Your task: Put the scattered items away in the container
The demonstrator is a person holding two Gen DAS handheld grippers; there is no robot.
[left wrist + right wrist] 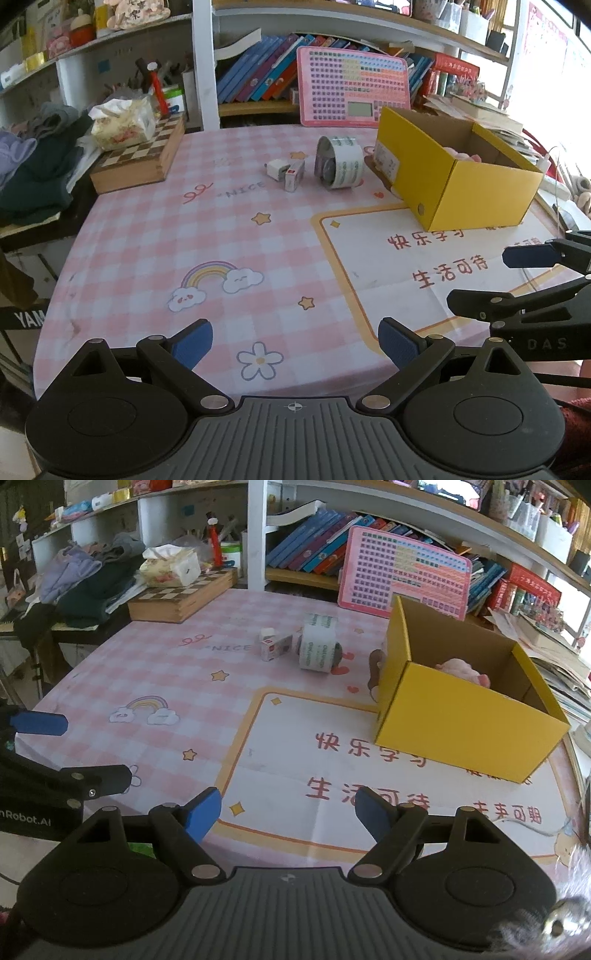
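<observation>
Nearest, the left gripper hovers low over the pink checked tablecloth, its blue-padded fingers spread wide and empty. Beside it, the right gripper sits level at the same height, likewise released and holding nothing. Farther on stands the open yellow cardboard box, a pink plush toy inside. Beyond, left of the box, lie a roll of printed tape, a small white-and-red carton and a white charger plug, close together.

Yellow box, pink-checked tablecloth, perhaps pink plush
</observation>
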